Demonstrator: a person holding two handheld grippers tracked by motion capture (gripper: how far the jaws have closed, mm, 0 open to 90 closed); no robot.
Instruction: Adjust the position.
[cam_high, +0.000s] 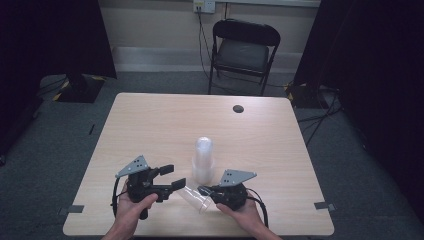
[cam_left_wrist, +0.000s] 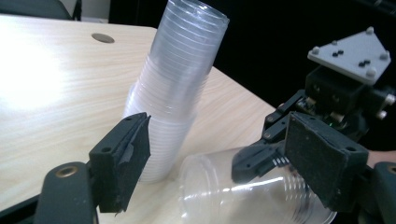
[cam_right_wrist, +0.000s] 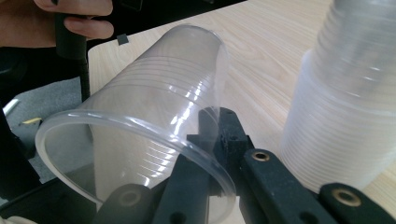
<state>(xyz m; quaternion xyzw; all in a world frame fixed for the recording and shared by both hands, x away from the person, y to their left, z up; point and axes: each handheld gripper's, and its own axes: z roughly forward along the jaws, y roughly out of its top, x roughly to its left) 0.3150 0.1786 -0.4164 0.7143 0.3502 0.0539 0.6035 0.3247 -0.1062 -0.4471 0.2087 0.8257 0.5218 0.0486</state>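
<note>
In the high view, the right gripper (cam_high: 204, 190) sits at the lower centre of the frame with its fingers clenched on the rim of a single clear cup (cam_high: 194, 198), which lies tilted on its side just above the bench (cam_high: 150, 120). The left gripper (cam_high: 172, 176), at lower left, has its fingers released, spread on either side of the cup's closed end without pressing on it.

The right gripper view adds the grip detail: one finger (cam_right_wrist: 224, 135) lies inside the cup (cam_right_wrist: 140, 126) and the wall is pinched at the rim. The left gripper view shows its own fingers (cam_left_wrist: 123, 158) standing apart, with the cup (cam_left_wrist: 243, 191) low between them and the right gripper (cam_left_wrist: 327, 107) behind it.

A cup stack (cam_high: 203, 160) stands upside down at bench centre, just beyond the held cup. A folding chair (cam_high: 242, 50) stands beyond the bench at upper centre, and a dark round hole (cam_high: 238, 108) marks the bench's far right.
</note>
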